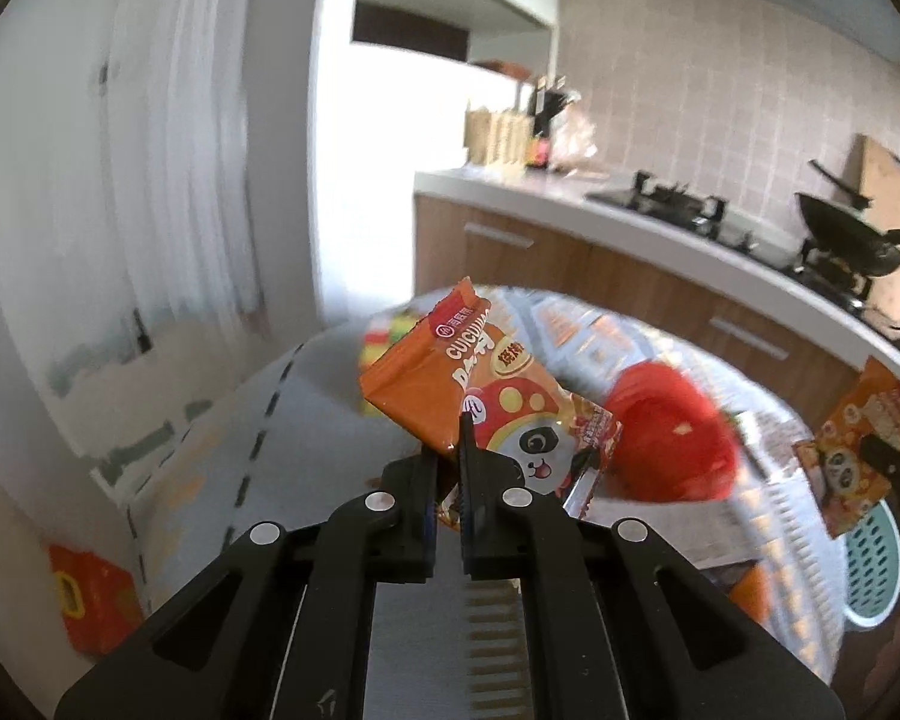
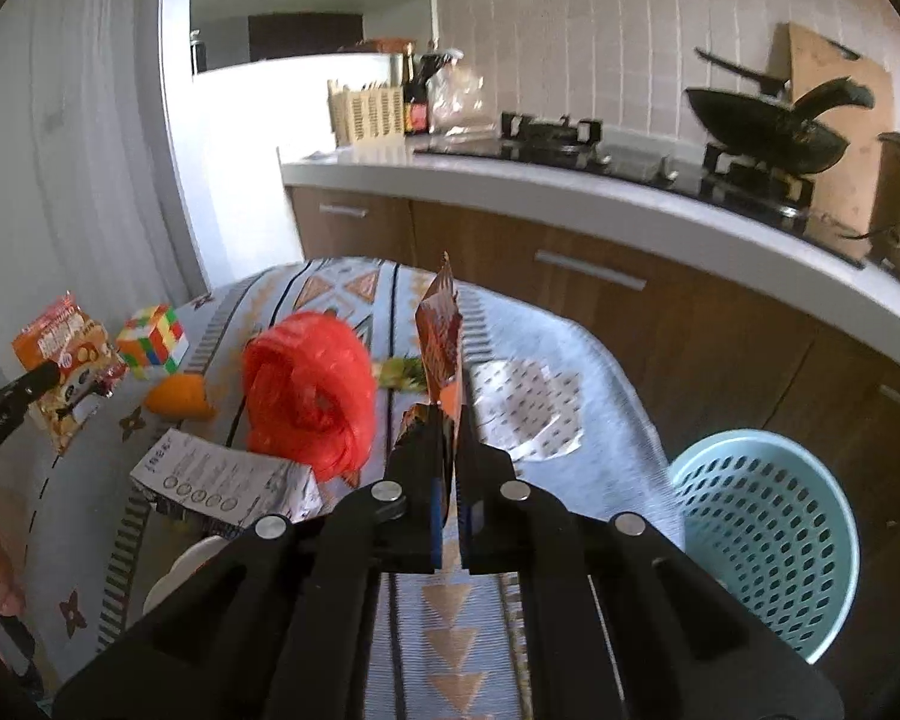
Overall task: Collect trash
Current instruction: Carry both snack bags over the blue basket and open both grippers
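My left gripper (image 1: pixel 449 450) is shut on an orange snack wrapper (image 1: pixel 450 372) with a panda print, held above the table; it also shows at the left of the right wrist view (image 2: pixel 66 360). My right gripper (image 2: pixel 449 420) is shut on a second orange snack wrapper (image 2: pixel 441 330), seen edge-on and upright; it shows at the right edge of the left wrist view (image 1: pixel 852 444). A light blue perforated trash basket (image 2: pixel 762 534) stands on the floor right of the table, also in the left wrist view (image 1: pixel 873 564). A crumpled red plastic bag (image 2: pixel 309 390) lies mid-table.
On the patterned tablecloth (image 2: pixel 510 312) lie a Rubik's cube (image 2: pixel 153 339), an orange piece (image 2: pixel 180 399), a printed carton (image 2: pixel 222 480), a white patterned wrapper (image 2: pixel 528 408) and some green scraps (image 2: pixel 405 372). Behind runs a kitchen counter (image 2: pixel 570 180) with stove and wok (image 2: pixel 762 126).
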